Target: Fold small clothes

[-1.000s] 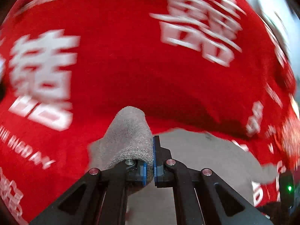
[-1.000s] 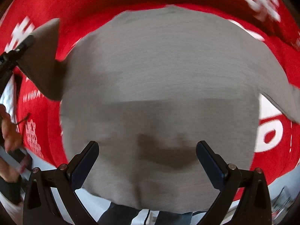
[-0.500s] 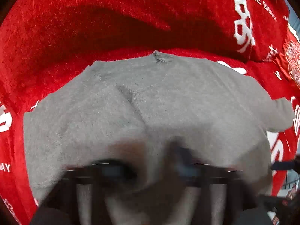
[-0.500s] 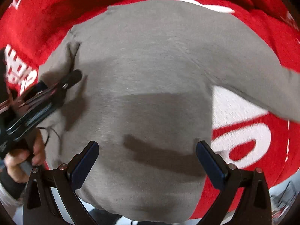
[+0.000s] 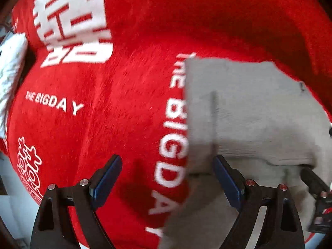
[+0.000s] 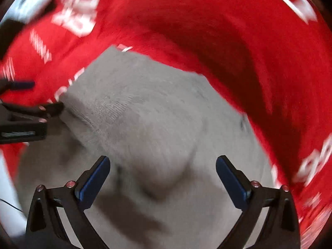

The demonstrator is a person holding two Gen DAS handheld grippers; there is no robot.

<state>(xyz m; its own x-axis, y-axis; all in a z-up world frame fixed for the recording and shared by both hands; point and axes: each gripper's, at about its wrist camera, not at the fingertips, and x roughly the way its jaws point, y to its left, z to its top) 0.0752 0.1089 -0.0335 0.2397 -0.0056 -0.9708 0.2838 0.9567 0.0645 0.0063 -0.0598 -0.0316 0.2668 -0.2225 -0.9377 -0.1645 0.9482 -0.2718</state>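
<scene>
Hovering over a red cloth (image 5: 116, 103) printed with white lettering, the left tongs (image 5: 166, 178) stand wide apart with their jaws opening; nothing is pinched, though the grey garment's (image 5: 249, 114) left edge lies between them. In this view the one grey garment lies flat on the red cloth, right of centre, partly folded with a straight doubled edge. A white object (image 5: 10, 66) sits at the far left, too blurred to name.

From the right wrist, the right tongs (image 6: 162, 176) are spread wide, jaws closing slightly, gripping nothing; the same garment (image 6: 155, 114) lies beneath them, with a soft bump at its middle. The left tongs (image 6: 39, 95) show at the left edge, one finger at the garment's border.

One garment and two tongs are visible. The knit looks light, limp and soft, likely to sag and crease, so corners or the folded edge seem the best places to pinch.
</scene>
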